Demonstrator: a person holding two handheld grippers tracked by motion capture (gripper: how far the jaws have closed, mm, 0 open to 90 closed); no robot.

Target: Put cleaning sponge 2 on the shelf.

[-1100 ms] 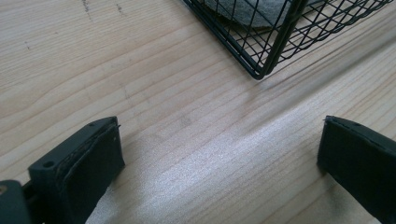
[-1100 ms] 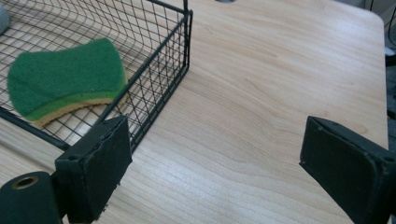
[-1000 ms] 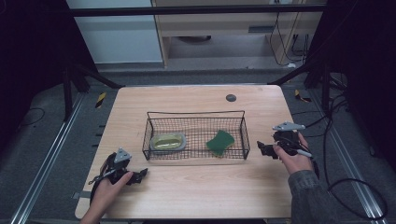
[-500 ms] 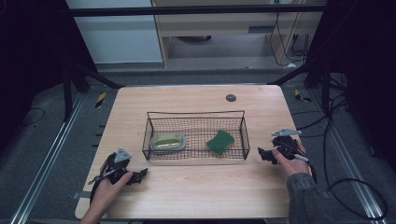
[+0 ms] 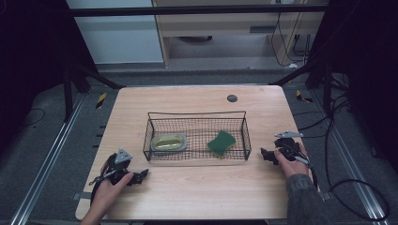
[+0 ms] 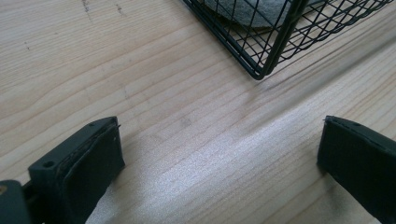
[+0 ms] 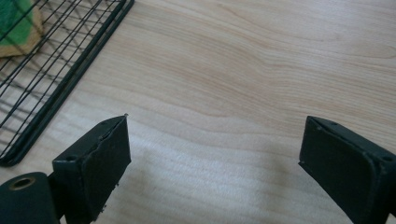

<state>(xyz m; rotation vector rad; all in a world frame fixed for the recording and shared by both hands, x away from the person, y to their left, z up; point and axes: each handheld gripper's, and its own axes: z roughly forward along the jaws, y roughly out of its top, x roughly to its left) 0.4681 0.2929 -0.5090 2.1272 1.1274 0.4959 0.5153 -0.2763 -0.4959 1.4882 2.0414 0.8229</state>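
basket: black wire, in the middle of the wooden table
sponge: green, inside the basket, right side
dish: grey, yellowish inside, left side
left gripper: jaws wide apart, holding nothing
right gripper: jaws wide apart, holding nothing

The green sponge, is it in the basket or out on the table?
In. The green sponge lies inside the wire basket, at its right end, with the mesh walls all around it.

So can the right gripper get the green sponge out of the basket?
Probably yes. The right gripper, jaws open, sits just outside the wire basket. The green sponge lies at that end, the basket has no lid, so only its side wall needs clearing.
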